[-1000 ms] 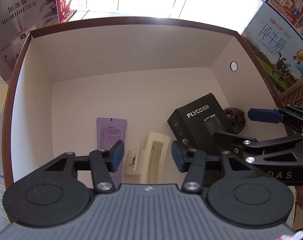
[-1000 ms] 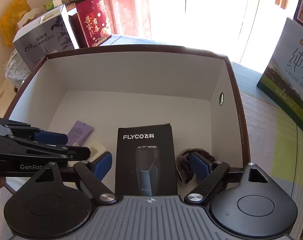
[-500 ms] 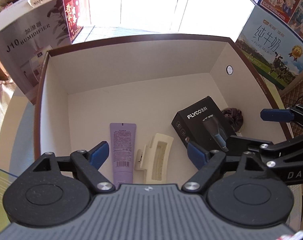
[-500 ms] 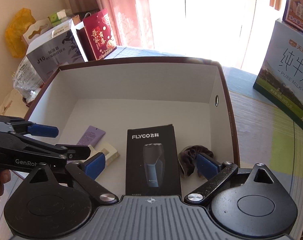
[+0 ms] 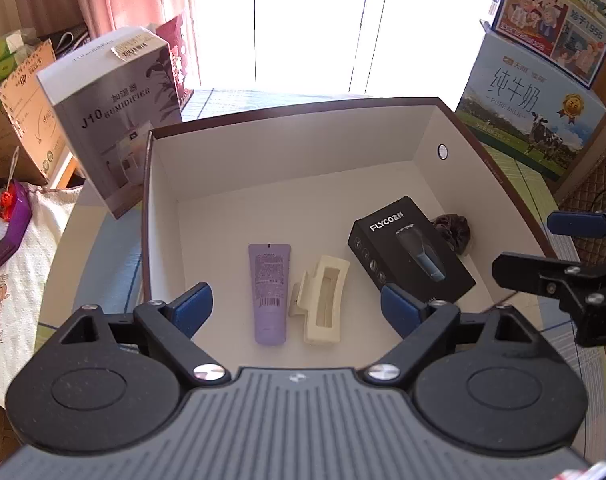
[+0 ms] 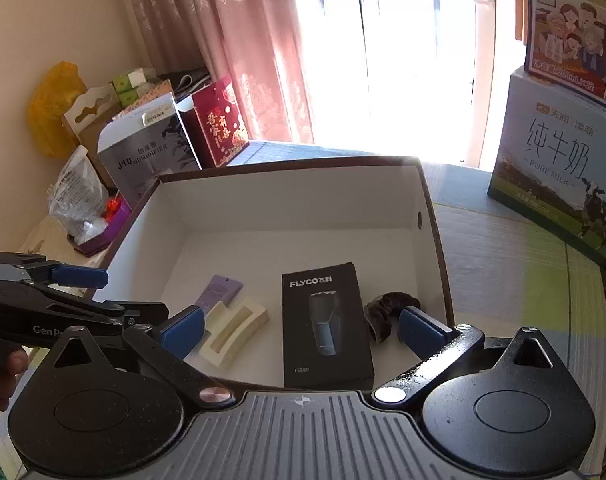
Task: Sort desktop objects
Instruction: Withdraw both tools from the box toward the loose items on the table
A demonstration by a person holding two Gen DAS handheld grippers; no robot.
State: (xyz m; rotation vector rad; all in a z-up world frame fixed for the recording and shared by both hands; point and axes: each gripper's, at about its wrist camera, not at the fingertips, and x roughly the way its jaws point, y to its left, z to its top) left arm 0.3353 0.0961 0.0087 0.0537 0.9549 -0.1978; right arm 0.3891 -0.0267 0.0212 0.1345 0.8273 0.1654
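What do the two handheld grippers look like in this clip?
Both are matte black with blue finger pads, round black discs, silver screws and a ribbed grey housing. The left gripper carries white "GenRo…" lettering on its side, seen from the right gripper.

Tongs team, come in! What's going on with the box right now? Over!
Left tongs open, empty. Right tongs open, empty. Box holds tube, hair clip, shaver box, scrunchie. Nothing blocking.

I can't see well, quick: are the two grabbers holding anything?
Left gripper: open, holding nothing.
Right gripper: open, holding nothing.
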